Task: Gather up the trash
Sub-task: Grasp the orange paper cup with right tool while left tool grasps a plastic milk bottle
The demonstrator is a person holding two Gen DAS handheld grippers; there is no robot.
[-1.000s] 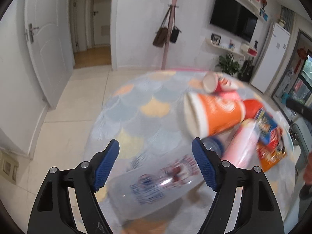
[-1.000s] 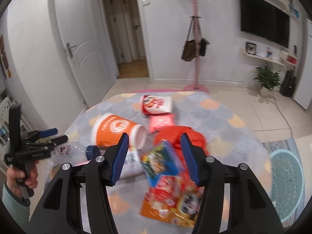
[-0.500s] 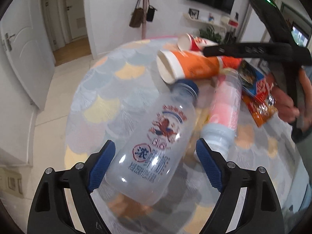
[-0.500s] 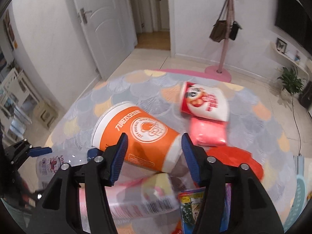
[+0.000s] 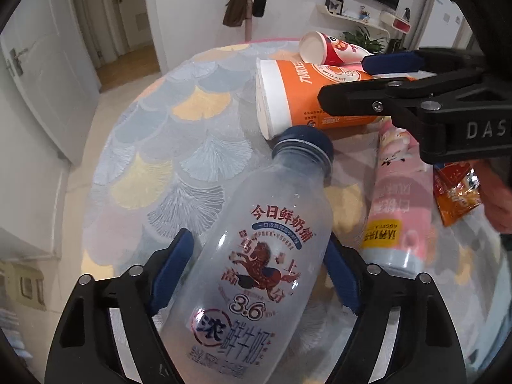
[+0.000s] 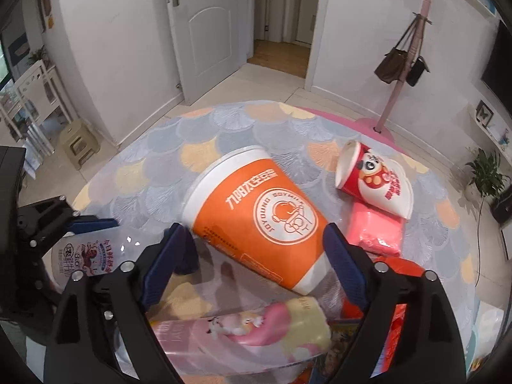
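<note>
Through the left wrist camera we are straddling the clear milk bottle (image 5: 256,262), which is lying on the round table (image 5: 179,147) with its blue cap touching the rim of the orange cup (image 5: 307,96). The left gripper (image 5: 259,272) is standing open around the bottle's body and its jaws have just been narrowing; whether the pads are pressing yet we cannot tell. We are taking it mid-body, probably because a smooth round bottle rolls. Its label is showing a red horse, Chinese characters and "3.6". Beside the orange cup, the right gripper's black frame is reading "DAS".

Through the right wrist camera we are framing the orange cup (image 6: 256,217), tipped on its side. The right gripper (image 6: 256,249) is wide open, its jaws having just been spreading, with the cup between them and not clamped. The cup is reading "JOYOUNG SOYMILK". Beyond the orange cup a red paper cup (image 6: 374,179) is resting on a pink pack (image 6: 374,230).
</note>
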